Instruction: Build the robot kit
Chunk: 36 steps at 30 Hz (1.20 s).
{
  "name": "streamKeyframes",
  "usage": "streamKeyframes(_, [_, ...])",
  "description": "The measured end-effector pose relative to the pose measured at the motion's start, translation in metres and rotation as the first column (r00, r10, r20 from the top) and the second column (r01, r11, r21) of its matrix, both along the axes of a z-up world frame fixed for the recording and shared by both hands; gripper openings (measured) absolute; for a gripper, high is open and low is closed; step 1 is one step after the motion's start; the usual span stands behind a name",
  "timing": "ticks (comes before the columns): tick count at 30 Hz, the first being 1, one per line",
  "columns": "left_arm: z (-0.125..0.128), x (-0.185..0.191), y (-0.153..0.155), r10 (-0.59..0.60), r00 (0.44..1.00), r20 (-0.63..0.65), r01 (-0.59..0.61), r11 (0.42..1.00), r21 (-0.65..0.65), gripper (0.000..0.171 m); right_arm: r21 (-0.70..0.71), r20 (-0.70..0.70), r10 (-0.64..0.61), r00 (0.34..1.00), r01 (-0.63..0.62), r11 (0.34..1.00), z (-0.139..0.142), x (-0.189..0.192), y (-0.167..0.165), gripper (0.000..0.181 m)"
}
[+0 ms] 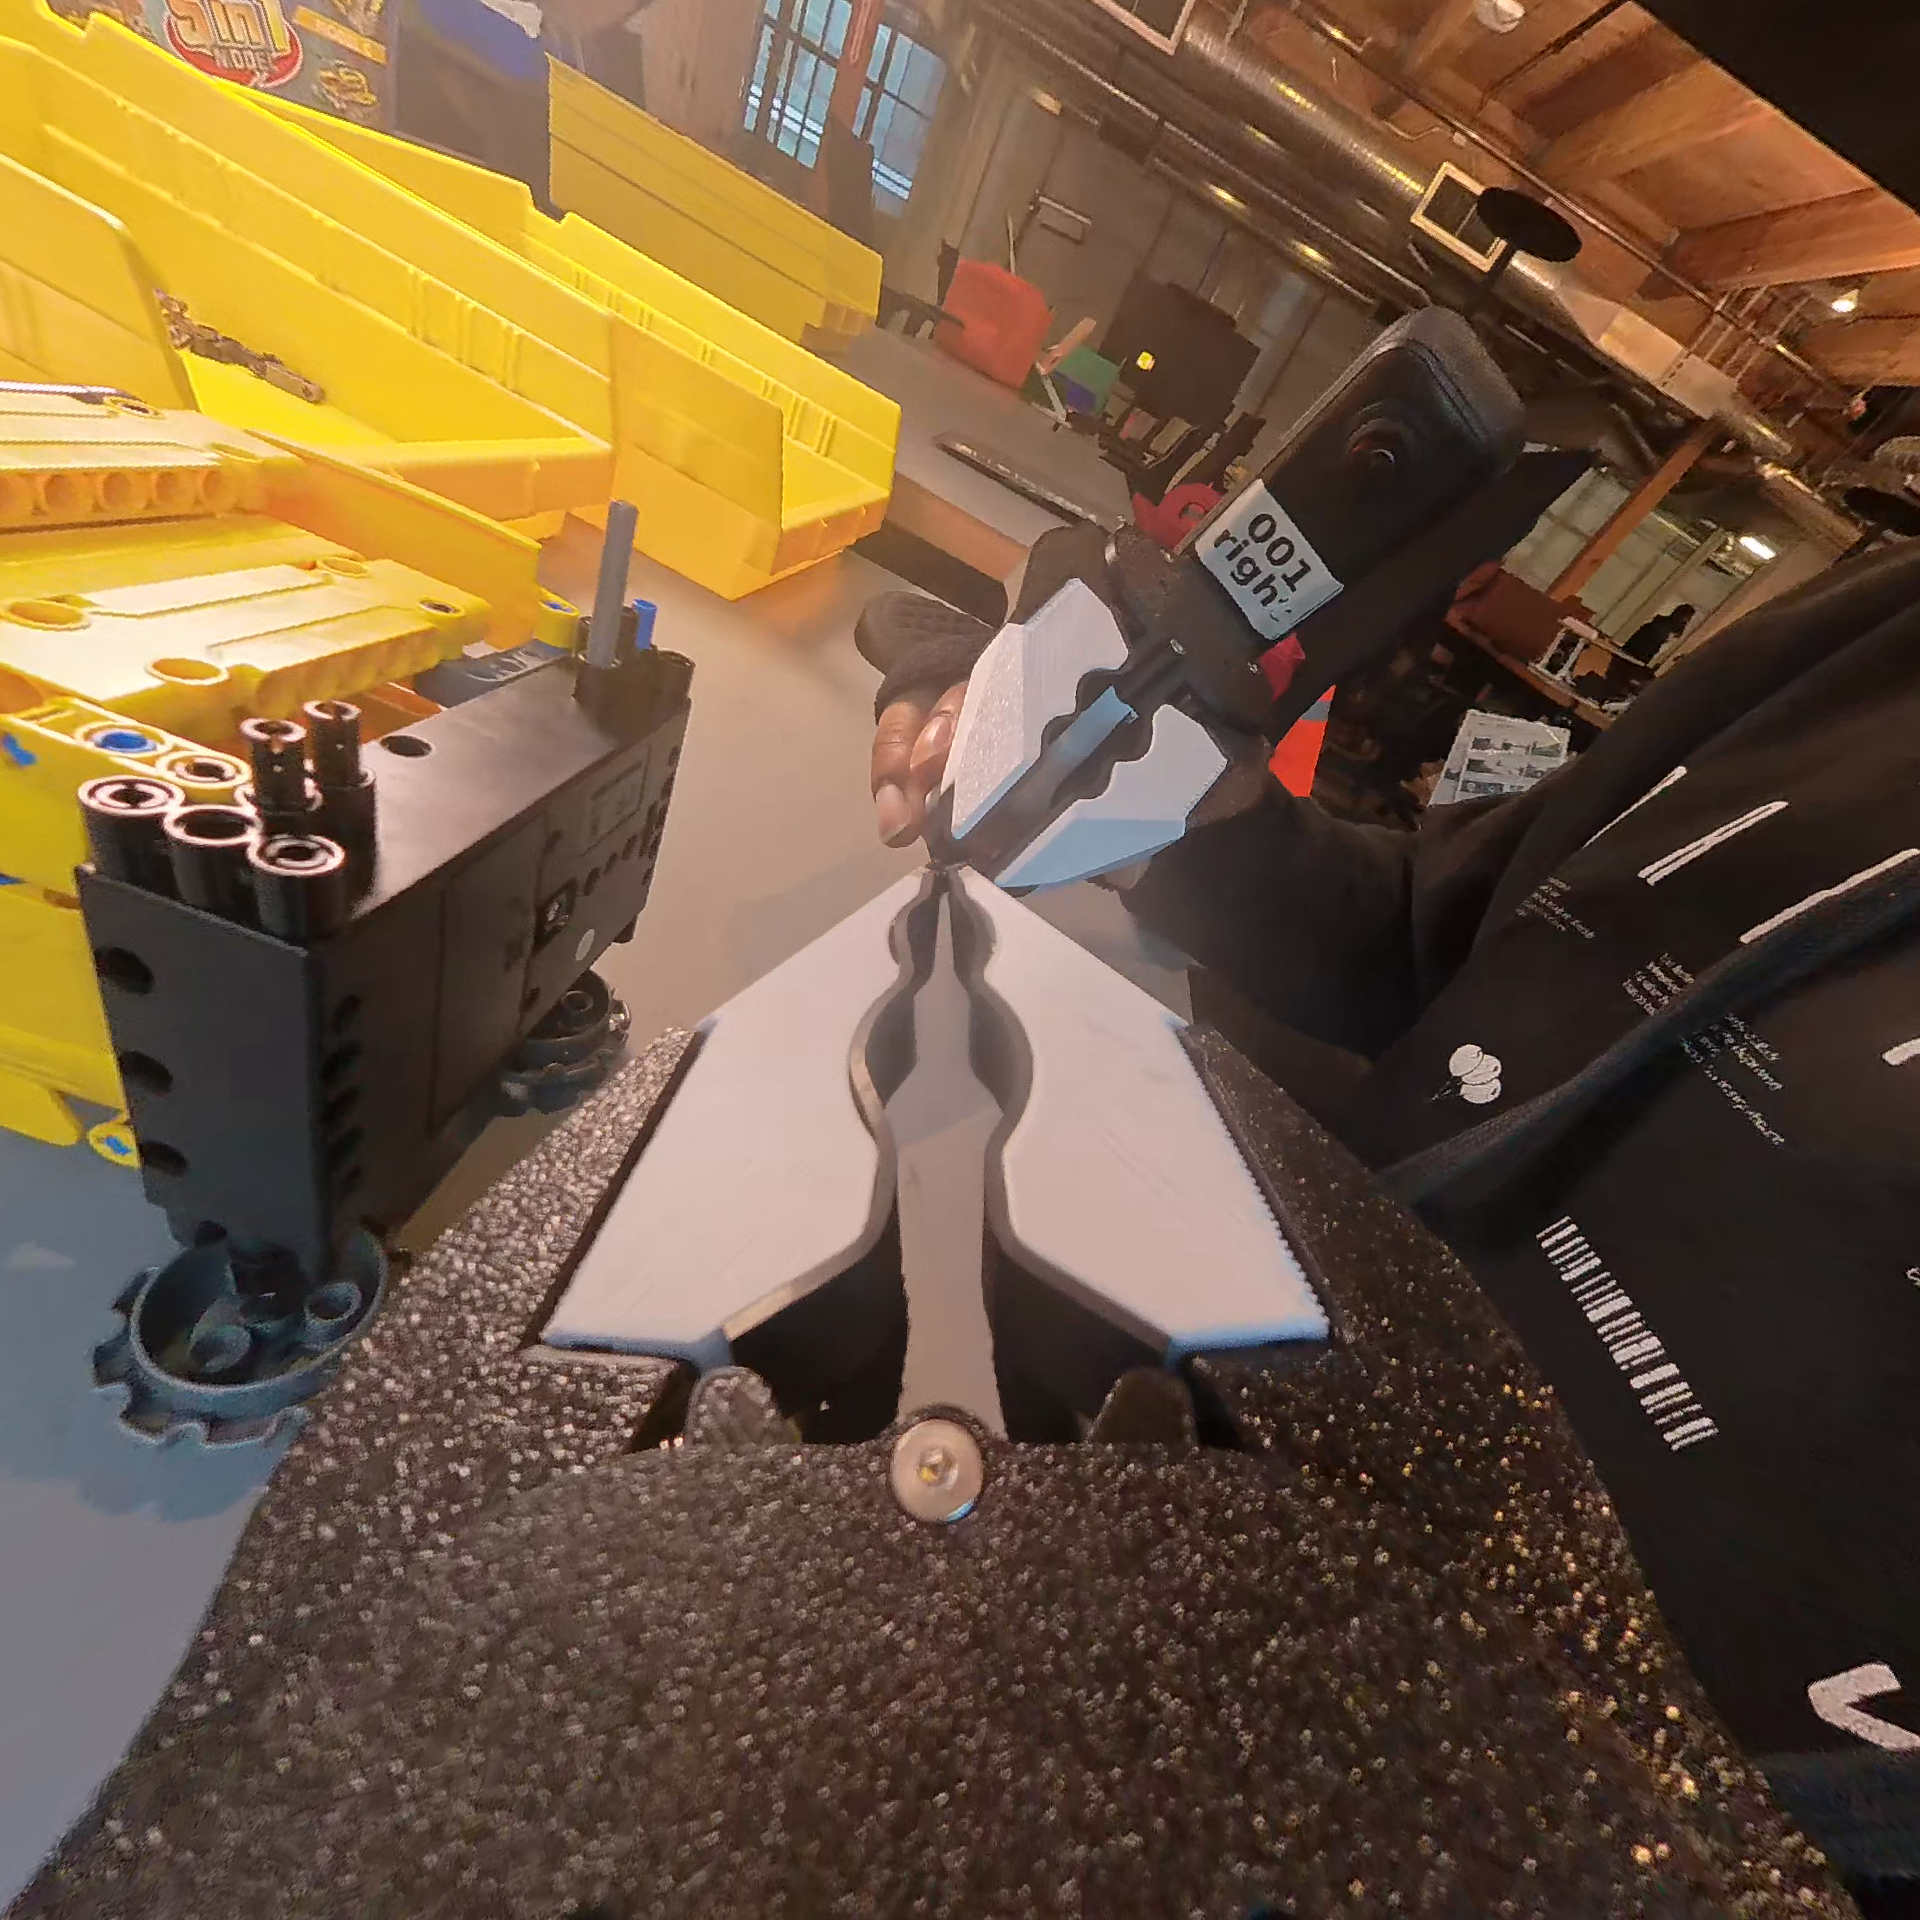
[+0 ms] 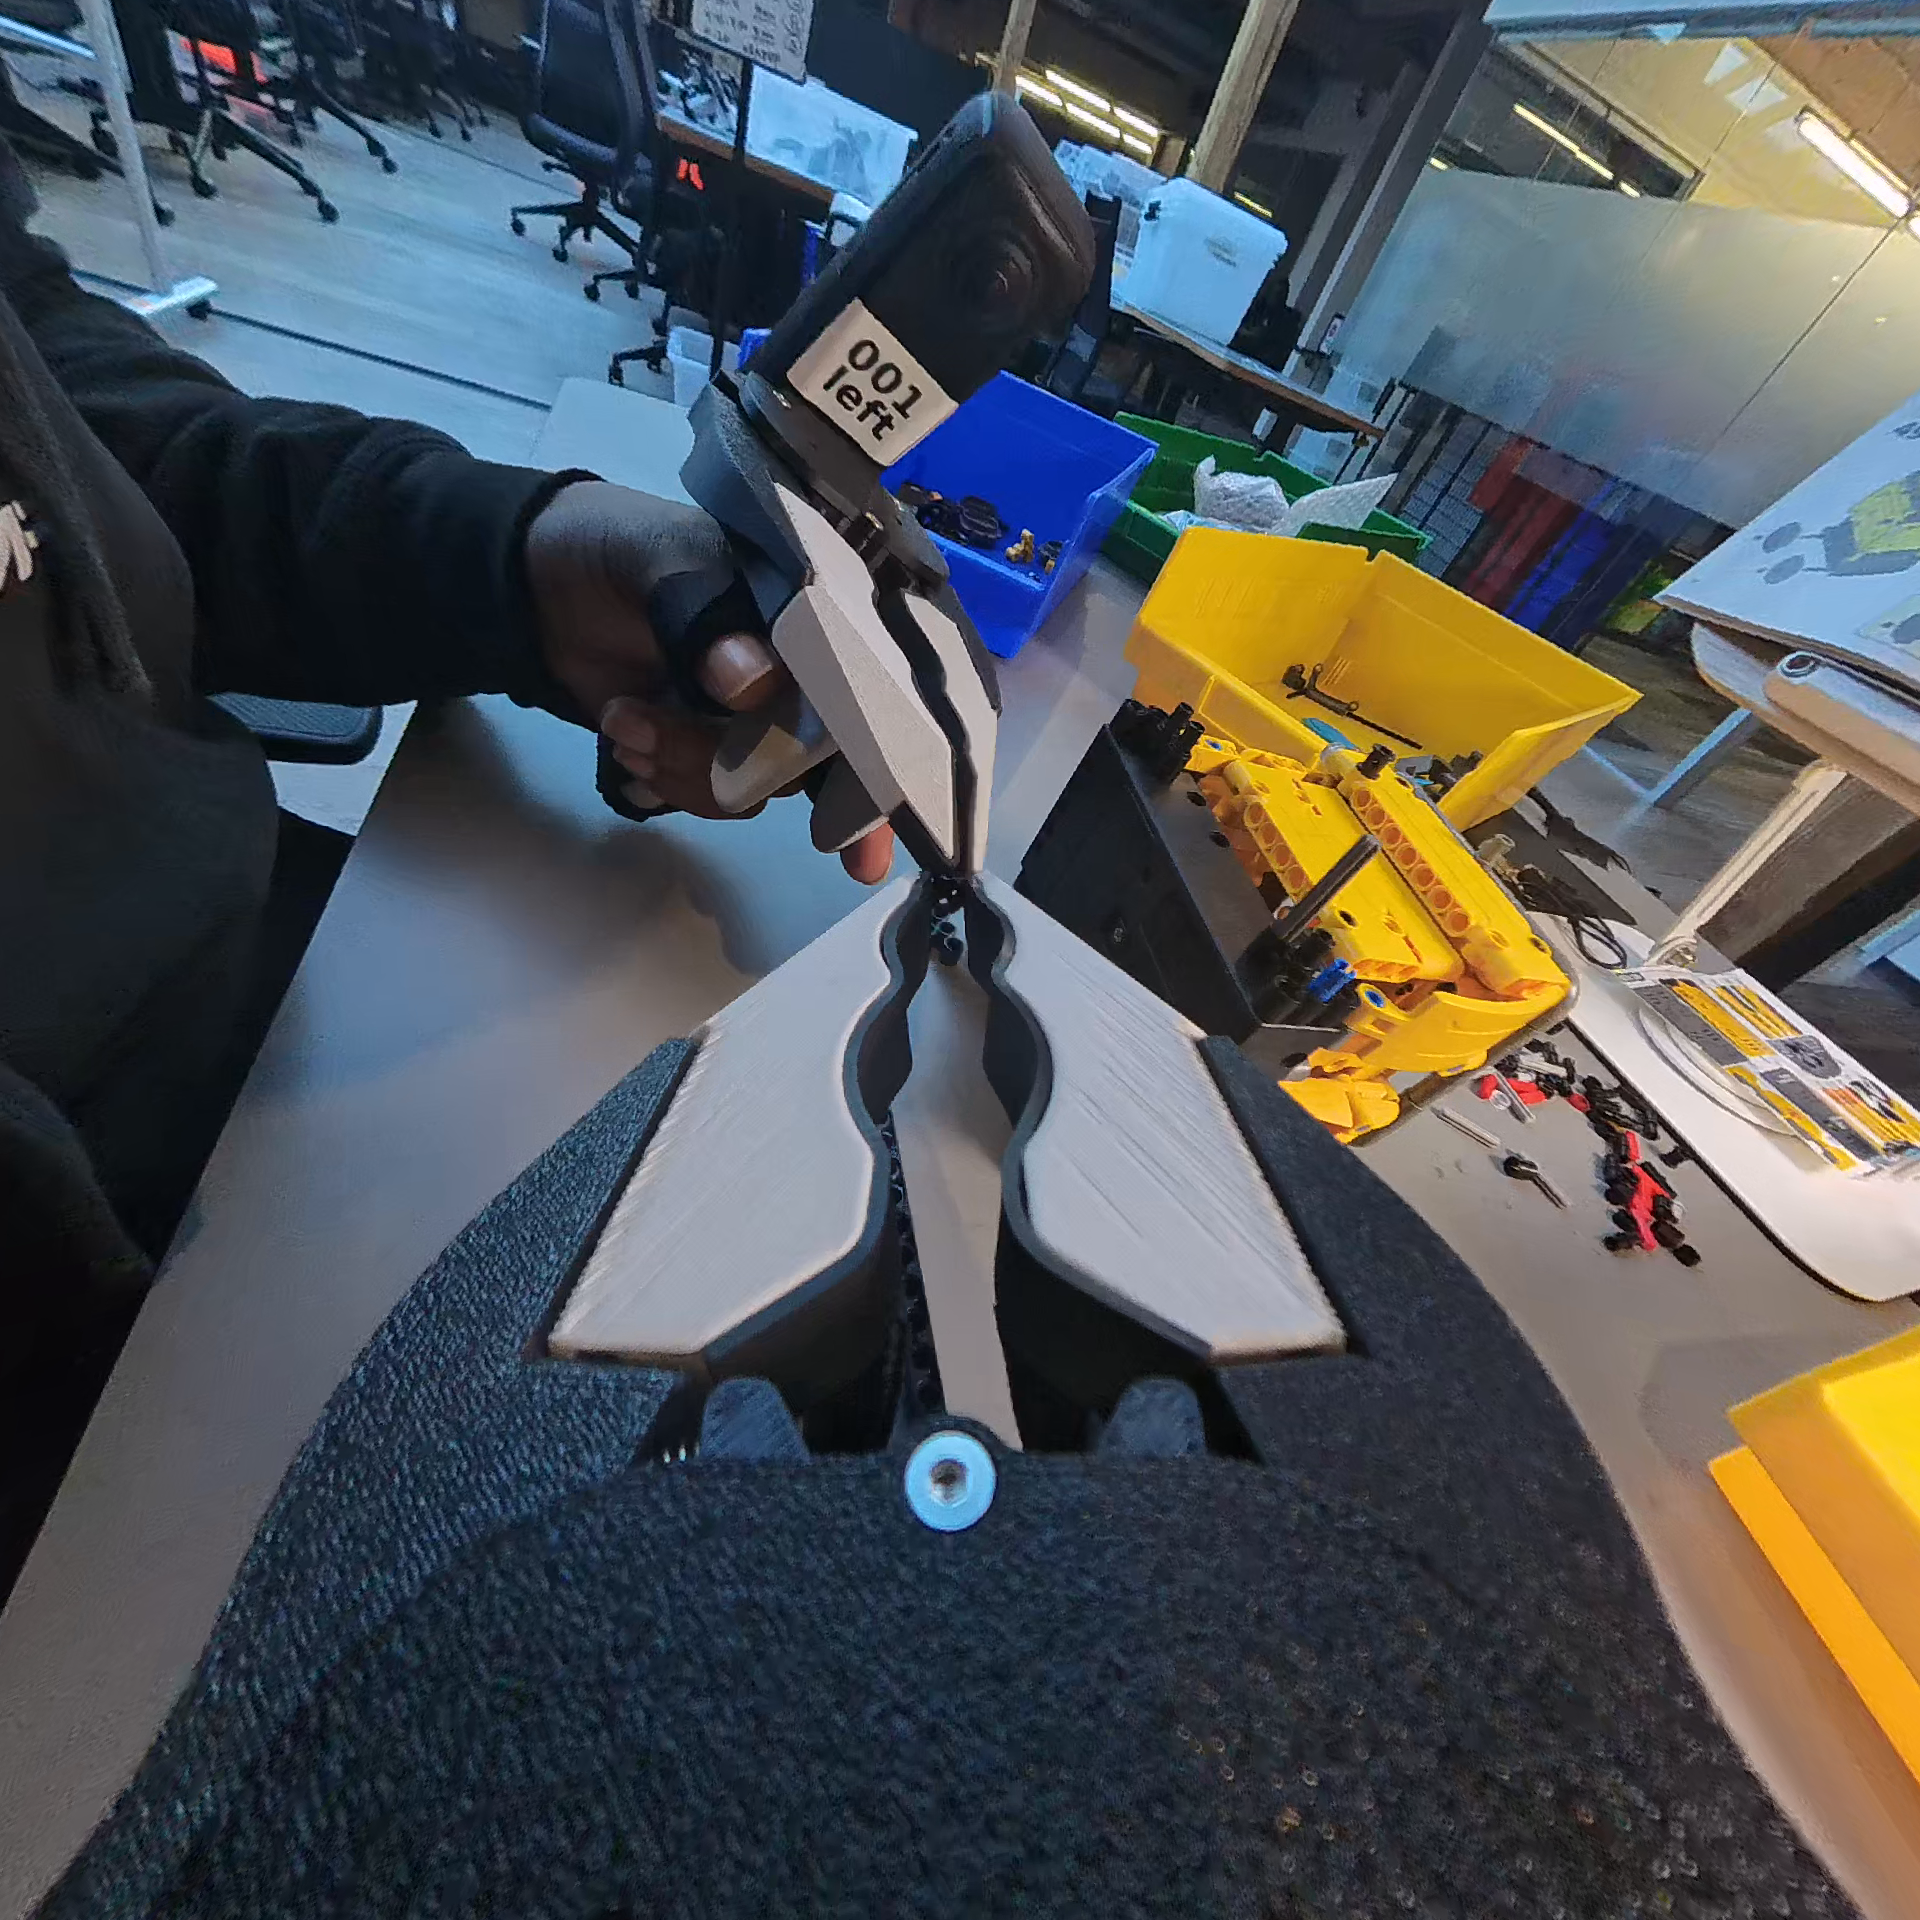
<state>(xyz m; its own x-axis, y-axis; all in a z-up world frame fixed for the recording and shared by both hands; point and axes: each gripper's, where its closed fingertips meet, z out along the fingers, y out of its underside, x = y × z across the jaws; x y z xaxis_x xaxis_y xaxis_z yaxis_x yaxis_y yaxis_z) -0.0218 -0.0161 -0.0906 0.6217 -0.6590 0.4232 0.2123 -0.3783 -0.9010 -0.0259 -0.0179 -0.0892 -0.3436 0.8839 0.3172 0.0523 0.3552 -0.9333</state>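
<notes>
My right gripper (image 2: 945,899) is shut on a small black holed building part (image 2: 943,925), held at its fingertips above the grey table (image 2: 468,987). My left gripper (image 1: 940,883) is shut. Its tips meet the right gripper's tips nose to nose. In the right wrist view the left gripper (image 2: 954,864) touches the far end of the black part from above. I cannot tell whether it pinches the part. In the left wrist view the right gripper (image 1: 961,852) points down at my tips with a dark speck between them. A hand holds each gripper.
A black and yellow brick-built model (image 2: 1382,883) stands just right of the grippers, with black pins and a grey axle (image 1: 608,582) on top. Yellow bin (image 2: 1403,644), blue bin (image 2: 1029,488), loose red and black parts (image 2: 1621,1153) and a booklet (image 2: 1766,1060) lie beyond.
</notes>
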Motion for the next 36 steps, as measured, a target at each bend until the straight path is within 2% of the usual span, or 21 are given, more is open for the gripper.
streamKeyframes(2, [0.001,-0.001,0.0,-0.004,1.0,0.02,0.004,1.0,-0.007,0.007,0.004,0.005,0.001,1.0,-0.001,1.0,-0.001,0.0,0.001,0.006])
streamKeyframes(5, [0.0,0.0,0.0,-0.013,0.999,0.037,0.014,1.0,-0.02,0.009,0.011,0.002,0.01,1.0,-0.01,1.0,-0.001,0.0,-0.002,0.006])
streamKeyframes(8, [0.0,0.001,0.0,-0.017,0.999,0.031,0.018,1.0,-0.016,0.002,0.035,0.001,0.005,1.0,-0.005,0.999,-0.002,-0.001,-0.001,0.006])
streamKeyframes(12, [-0.001,0.001,0.0,-0.016,1.0,0.015,0.016,1.0,-0.01,0.0,0.038,-0.003,0.009,1.0,-0.009,0.999,-0.002,-0.001,-0.001,0.006])
streamKeyframes(16, [-0.003,-0.001,0.0,-0.002,1.0,-0.03,0.002,1.0,-0.002,0.0,0.042,0.003,0.01,1.0,-0.01,0.999,-0.006,-0.002,0.0,0.005])
streamKeyframes(22, [-0.012,-0.005,0.002,0.052,0.982,-0.18,-0.051,0.999,0.009,0.0,0.063,0.036,-0.011,0.999,0.009,0.998,-0.018,-0.004,0.003,0.002])
streamKeyframes(26, [-0.012,-0.008,0.005,0.064,0.979,-0.192,-0.063,0.998,0.007,0.0,0.069,0.049,-0.016,0.999,0.012,0.998,-0.02,-0.006,0.003,0.01])
streamKeyframes(36, [-0.009,-0.006,0.007,0.067,0.982,-0.174,-0.061,0.997,0.04,0.0,0.061,0.017,-0.048,0.999,0.047,0.997,-0.014,-0.008,0.007,0.006])
